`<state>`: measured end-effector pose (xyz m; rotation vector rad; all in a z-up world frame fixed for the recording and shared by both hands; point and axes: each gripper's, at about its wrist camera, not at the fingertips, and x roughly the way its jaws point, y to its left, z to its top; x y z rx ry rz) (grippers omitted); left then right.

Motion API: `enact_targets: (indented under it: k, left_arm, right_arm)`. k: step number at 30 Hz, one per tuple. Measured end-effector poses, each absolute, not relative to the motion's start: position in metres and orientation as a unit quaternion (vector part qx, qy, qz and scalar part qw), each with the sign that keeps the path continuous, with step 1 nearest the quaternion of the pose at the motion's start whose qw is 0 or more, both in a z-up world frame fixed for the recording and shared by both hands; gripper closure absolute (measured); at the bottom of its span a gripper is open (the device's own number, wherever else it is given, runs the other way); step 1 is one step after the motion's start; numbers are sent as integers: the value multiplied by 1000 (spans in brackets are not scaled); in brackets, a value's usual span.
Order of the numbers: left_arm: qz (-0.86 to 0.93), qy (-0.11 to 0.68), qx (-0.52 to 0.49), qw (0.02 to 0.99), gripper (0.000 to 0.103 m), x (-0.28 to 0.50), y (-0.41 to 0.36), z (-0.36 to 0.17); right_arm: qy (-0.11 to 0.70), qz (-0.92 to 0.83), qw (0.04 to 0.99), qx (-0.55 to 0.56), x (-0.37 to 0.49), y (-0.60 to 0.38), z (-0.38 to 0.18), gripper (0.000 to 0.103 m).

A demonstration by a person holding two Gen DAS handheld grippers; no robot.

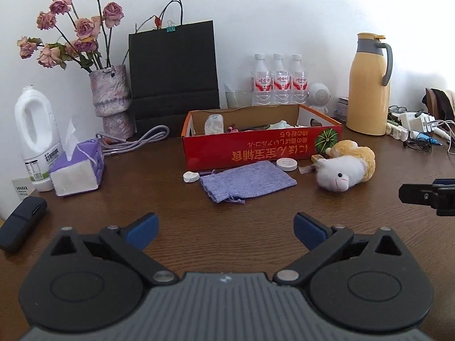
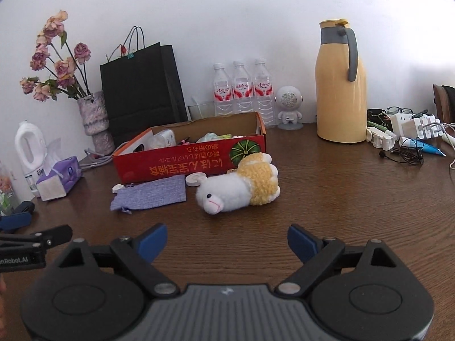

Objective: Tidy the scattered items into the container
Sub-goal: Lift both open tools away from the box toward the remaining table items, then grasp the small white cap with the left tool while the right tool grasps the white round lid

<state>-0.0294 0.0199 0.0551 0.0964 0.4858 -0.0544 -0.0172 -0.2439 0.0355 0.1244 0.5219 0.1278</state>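
A red cardboard box [image 1: 261, 147] [image 2: 187, 159] stands open on the brown table and holds several small items. In front of it lie a purple cloth pouch [image 1: 247, 182] [image 2: 150, 194], a white round disc [image 1: 286, 164] [image 2: 195, 178], a smaller white piece [image 1: 190, 176] [image 2: 117, 188] and a white and yellow plush sheep [image 1: 345, 167] [image 2: 241, 187] on its side. My left gripper [image 1: 226, 231] hovers open short of the pouch, nothing between its blue pads. My right gripper [image 2: 227, 243] is open short of the sheep, also empty.
Along the wall stand a vase of dried roses [image 1: 111, 93], a black paper bag [image 1: 173, 76], three water bottles [image 1: 280, 82], a small white speaker figure [image 2: 288, 108] and a yellow thermos jug [image 1: 368, 85]. A tissue pack [image 1: 78, 167] and white jug [image 1: 35, 136] sit left; chargers and cables [image 2: 409, 133] right.
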Motion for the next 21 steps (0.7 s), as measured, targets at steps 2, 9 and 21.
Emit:
enact_targets:
  k: [2, 9, 21]
  left_arm:
    - [-41, 240, 44, 969, 0, -18, 18, 53]
    - [-65, 246, 82, 964, 0, 57, 28, 50]
    - [-33, 305, 27, 951, 46, 183, 83, 15]
  right_arm:
    - [274, 56, 959, 54, 2, -241, 33, 11]
    - [267, 99, 959, 10, 60, -213, 44, 15]
    - [319, 129, 938, -44, 201, -154, 20, 55]
